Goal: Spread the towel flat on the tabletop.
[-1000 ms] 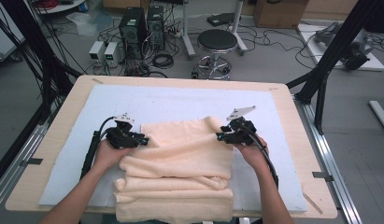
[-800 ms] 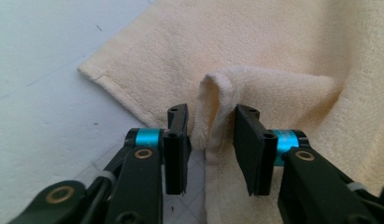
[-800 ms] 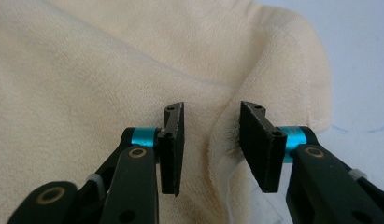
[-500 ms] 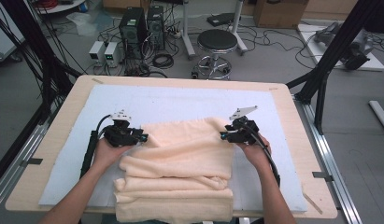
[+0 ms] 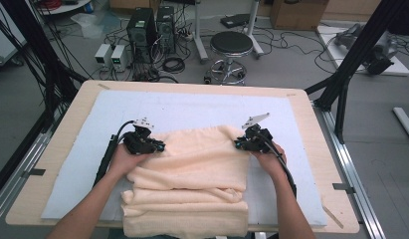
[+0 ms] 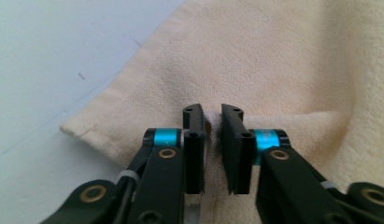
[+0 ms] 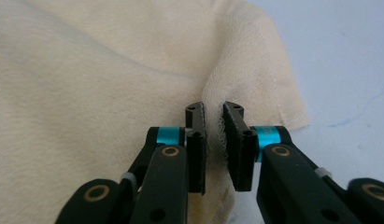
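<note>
A cream towel [image 5: 202, 164], folded in layers, lies on the pale blue mat [image 5: 192, 107] and hangs over the near edge. My left gripper [image 5: 159, 148] is at the towel's far left corner. Its jaws have just been closing and now pinch a ridge of cloth [image 6: 283, 60] between the pads, with the left gripper [image 6: 212, 114] pointing across the towel. My right gripper [image 5: 239, 144] is at the far right corner. Its jaws have also just been closing, and the right gripper [image 7: 214, 112] holds a raised fold of towel [image 7: 87, 84] near the hem.
The mat covers most of the wooden table [image 5: 311, 114]. Bare mat stretches beyond the towel toward the far edge and on both sides. Past the table stand a round stool [image 5: 231, 45] and computer cases [image 5: 150, 25] among cables on the floor.
Both hands stay at the towel's far corners with only slight shifts. The towel lies as it did before.
</note>
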Available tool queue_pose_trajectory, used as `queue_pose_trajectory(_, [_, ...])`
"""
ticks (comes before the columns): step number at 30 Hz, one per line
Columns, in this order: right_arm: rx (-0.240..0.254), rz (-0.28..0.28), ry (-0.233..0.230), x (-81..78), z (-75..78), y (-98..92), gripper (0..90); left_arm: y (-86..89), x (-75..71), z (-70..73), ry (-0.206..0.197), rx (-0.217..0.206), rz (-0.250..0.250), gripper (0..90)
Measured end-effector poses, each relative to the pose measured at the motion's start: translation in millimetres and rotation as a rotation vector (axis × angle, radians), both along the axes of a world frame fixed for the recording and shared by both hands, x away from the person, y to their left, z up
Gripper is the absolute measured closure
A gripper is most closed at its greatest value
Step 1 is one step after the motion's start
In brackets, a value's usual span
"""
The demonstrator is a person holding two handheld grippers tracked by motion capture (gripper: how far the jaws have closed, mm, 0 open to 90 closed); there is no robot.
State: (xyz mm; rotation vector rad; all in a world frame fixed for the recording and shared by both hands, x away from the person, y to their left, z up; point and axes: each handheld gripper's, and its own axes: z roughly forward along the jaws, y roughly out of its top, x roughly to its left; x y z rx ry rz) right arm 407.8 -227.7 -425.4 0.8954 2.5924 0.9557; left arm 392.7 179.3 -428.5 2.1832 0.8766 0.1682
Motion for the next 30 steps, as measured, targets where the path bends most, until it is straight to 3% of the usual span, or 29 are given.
queue_pose_trajectory(4, [0.018,0.019,-0.017,-5.7,9.7,-0.5,82.0,13.4,-0.4,7.7,-0.019,-0.001,0.029,85.3])
queue_pose_trajectory(7, [0.033,0.014,-0.028,-9.1,17.2,-1.3,82.4,29.2,1.1,14.2,-0.054,-0.025,0.107,85.6])
queue_pose_trajectory(9, [0.050,0.019,-0.019,-9.2,21.8,-1.4,82.5,39.8,2.7,16.9,-0.053,-0.047,0.134,85.7])
queue_pose_trajectory(11, [0.034,0.019,-0.019,-11.4,24.3,-0.6,82.5,45.2,2.4,15.5,-0.012,-0.043,0.107,85.7])
queue_pose_trajectory(13, [0.021,0.035,0.024,-13.8,20.0,1.2,81.1,46.9,-0.1,12.4,0.028,-0.002,0.052,85.4])
queue_pose_trajectory(15, [-0.004,0.077,0.091,-14.8,10.9,4.9,71.2,47.7,-4.1,10.2,0.066,-0.001,0.006,84.5])
queue_pose_trajectory(16, [-0.030,0.077,0.091,-16.0,8.4,6.7,68.6,48.4,-5.5,10.5,0.077,-0.005,-0.009,83.2])
queue_pose_trajectory(17, [-0.027,0.079,0.084,-17.7,8.5,6.4,67.0,50.5,-7.6,13.4,0.081,-0.005,-0.022,80.1])
queue_pose_trajectory(18, [0.012,0.077,0.073,-17.7,11.7,3.0,64.3,51.4,-8.3,14.5,0.078,-0.011,-0.023,73.2])
queue_pose_trajectory(21, [0.067,0.055,0.038,-18.3,19.7,-4.3,63.5,58.2,-10.9,22.9,0.046,-0.045,-0.012,66.8])
queue_pose_trajectory(24, [0.081,0.020,0.006,-14.1,25.7,-12.4,63.6,62.5,-8.5,26.4,0.002,-0.088,0.028,66.0])
queue_pose_trajectory(26, [0.107,0.001,-0.004,-11.5,27.8,-15.5,64.6,62.2,-4.4,25.7,-0.014,-0.088,0.053,66.4])
queue_pose_trajectory(30, [0.083,-0.024,-0.003,-3.4,19.5,-13.1,64.3,50.1,7.7,23.8,-0.034,-0.074,0.112,66.3])
